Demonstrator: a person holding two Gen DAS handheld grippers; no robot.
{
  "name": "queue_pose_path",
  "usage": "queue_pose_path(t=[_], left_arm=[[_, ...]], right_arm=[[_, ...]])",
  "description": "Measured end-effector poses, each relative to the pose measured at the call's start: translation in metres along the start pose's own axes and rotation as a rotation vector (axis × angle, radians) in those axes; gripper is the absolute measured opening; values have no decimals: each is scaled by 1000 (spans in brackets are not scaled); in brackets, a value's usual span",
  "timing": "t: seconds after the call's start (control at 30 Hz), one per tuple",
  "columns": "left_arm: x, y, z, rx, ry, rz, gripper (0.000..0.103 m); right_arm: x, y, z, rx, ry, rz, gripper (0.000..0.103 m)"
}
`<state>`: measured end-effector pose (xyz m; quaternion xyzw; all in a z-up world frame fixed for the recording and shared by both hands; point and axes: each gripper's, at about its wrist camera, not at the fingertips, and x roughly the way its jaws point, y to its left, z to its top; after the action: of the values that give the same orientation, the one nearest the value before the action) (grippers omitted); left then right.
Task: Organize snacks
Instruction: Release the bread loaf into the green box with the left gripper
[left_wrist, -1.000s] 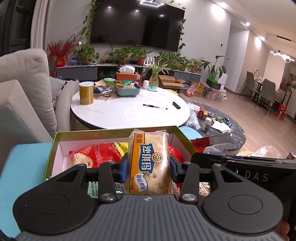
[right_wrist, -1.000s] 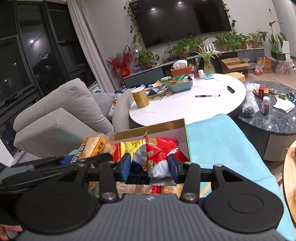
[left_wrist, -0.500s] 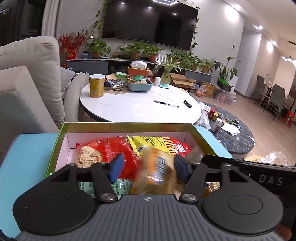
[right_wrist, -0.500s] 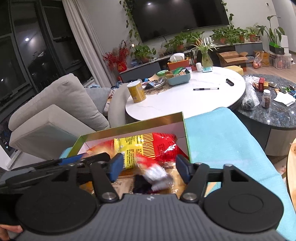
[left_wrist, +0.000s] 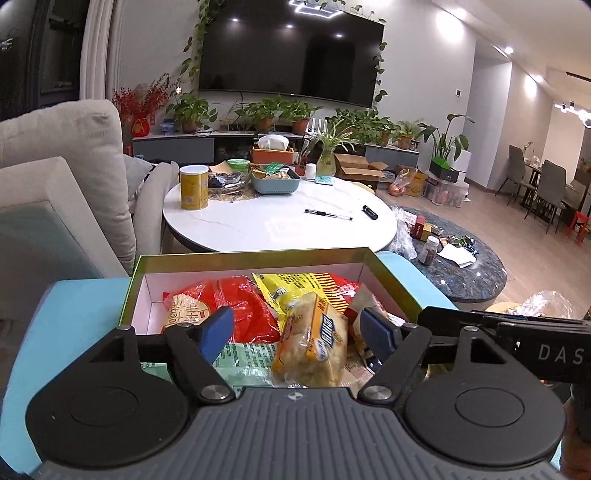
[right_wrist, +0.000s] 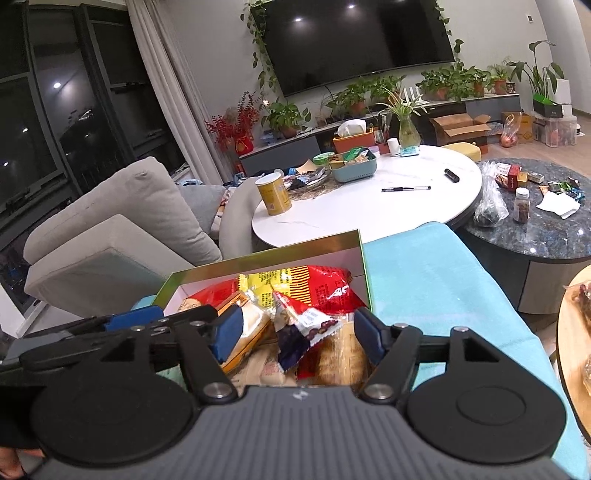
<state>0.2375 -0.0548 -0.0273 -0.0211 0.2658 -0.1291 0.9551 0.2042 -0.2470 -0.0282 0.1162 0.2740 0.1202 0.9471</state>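
Observation:
A green-and-gold box (left_wrist: 251, 256) with white inner walls stands on a light blue surface (left_wrist: 70, 314) and holds several snack packets. My left gripper (left_wrist: 299, 332) is open above it; a yellow-and-orange cake packet (left_wrist: 314, 343) lies loose in the box between its fingers. My right gripper (right_wrist: 297, 332) is open over the same box (right_wrist: 266, 254); a red, white and blue packet (right_wrist: 303, 328) lies loose between its fingers. Red (left_wrist: 229, 299) and yellow (left_wrist: 291, 288) bags fill the far part.
A round white table (left_wrist: 273, 221) stands behind the box with a yellow can (left_wrist: 193, 186), a teal basket (left_wrist: 275, 181) and a pen (left_wrist: 328, 214). A beige sofa (left_wrist: 62, 177) is at the left. A dark round table (right_wrist: 546, 229) with clutter is at the right.
Both grippers opened. The left one dropped the yellow cake packet into the box and the right one dropped the red, white and blue packet. Both packets now lie on the pile.

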Motion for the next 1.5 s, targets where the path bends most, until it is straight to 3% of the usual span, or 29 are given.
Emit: queue_pose_path(t=[0.87, 1.1, 1.5], left_arm=[[-99, -36, -18, 72, -76, -37, 83], [-96, -35, -52, 81, -5, -68, 85], [-34, -51, -100, 124, 178, -81, 85]], right_arm=[[-97, 19, -15, -69, -105, -4, 78], [-98, 7, -35, -63, -80, -37, 78], [-64, -25, -68, -72, 60, -88, 78]])
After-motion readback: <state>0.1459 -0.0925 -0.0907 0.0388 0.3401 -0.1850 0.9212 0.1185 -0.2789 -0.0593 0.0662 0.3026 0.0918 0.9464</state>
